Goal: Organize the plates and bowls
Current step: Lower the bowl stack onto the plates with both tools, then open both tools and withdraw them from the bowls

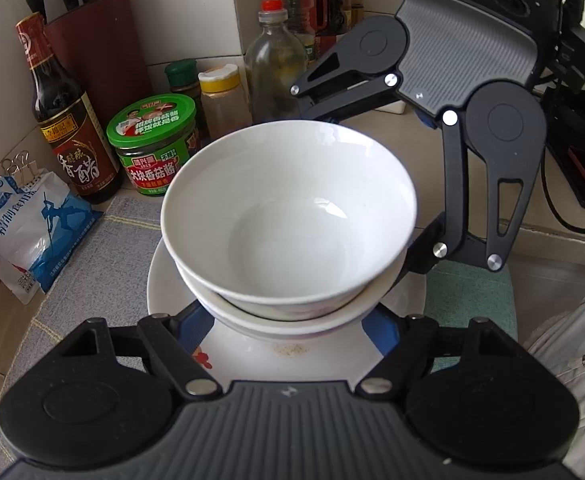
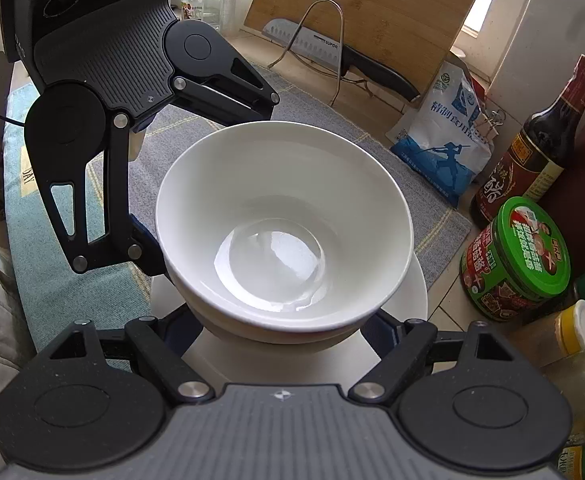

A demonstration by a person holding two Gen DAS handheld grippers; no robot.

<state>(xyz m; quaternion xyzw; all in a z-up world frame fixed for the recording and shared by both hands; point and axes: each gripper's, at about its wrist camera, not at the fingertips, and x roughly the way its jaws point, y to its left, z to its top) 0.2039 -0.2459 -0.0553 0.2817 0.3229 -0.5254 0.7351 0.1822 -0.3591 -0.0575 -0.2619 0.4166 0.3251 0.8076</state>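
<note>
A white bowl sits nested on a lower bowl, and the stack rests on a white plate with a small red flower print. The same top bowl and plate show in the right wrist view. My left gripper has its fingers spread wide around the bowl stack from one side. My right gripper straddles the stack from the opposite side. Whether the fingertips touch the bowls is hidden under the rims. Each gripper shows in the other's view.
The plate sits on a grey cloth. A green-lidded jar, vinegar bottle, salt bag, spice jars and an oil bottle crowd beside it. A cleaver and cutting board stand behind.
</note>
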